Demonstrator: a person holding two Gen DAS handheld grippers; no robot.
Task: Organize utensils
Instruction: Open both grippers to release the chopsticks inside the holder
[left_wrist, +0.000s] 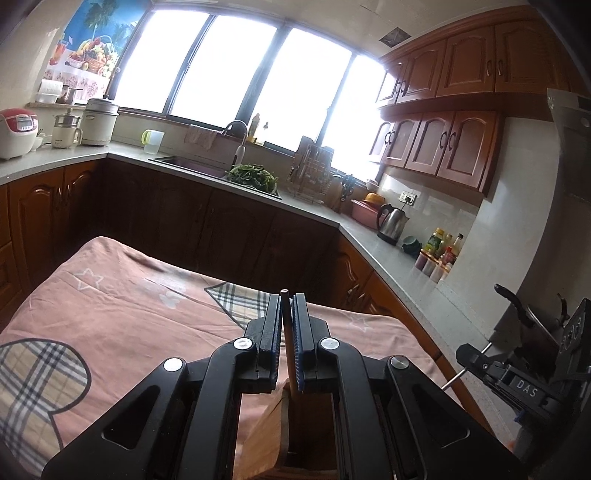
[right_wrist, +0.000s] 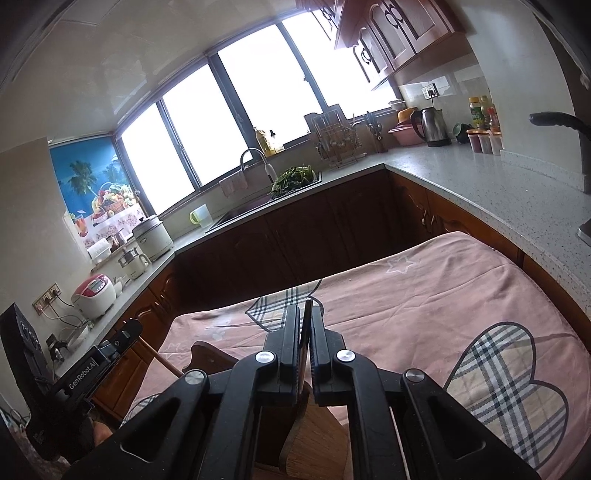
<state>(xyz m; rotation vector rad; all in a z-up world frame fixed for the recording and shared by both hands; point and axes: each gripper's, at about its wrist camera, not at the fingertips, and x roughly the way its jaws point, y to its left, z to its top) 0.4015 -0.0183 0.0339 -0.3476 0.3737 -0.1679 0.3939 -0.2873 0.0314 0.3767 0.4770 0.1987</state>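
My left gripper (left_wrist: 286, 300) is shut on a thin wooden stick (left_wrist: 286, 332), a chopstick by its look. The stick's dark end pokes out past the fingertips, and its lower part runs down into a wooden holder (left_wrist: 273, 424) right under the jaws. My right gripper (right_wrist: 306, 309) is shut on a dark, flat utensil handle (right_wrist: 306, 332) that stands upright between the pads. Below it lies a wooden piece (right_wrist: 317, 439); I cannot tell what it is. Both grippers hover low over the near edge of a table with a pink cloth (left_wrist: 140, 306).
The pink cloth (right_wrist: 424, 306) bears plaid hearts and stars. Beyond the table runs an L-shaped counter with a sink (left_wrist: 192, 164), greens (left_wrist: 253, 177), a dish rack (left_wrist: 310, 173), a kettle (left_wrist: 391, 223) and bottles. The right gripper's body (left_wrist: 517, 380) shows at that view's right edge.
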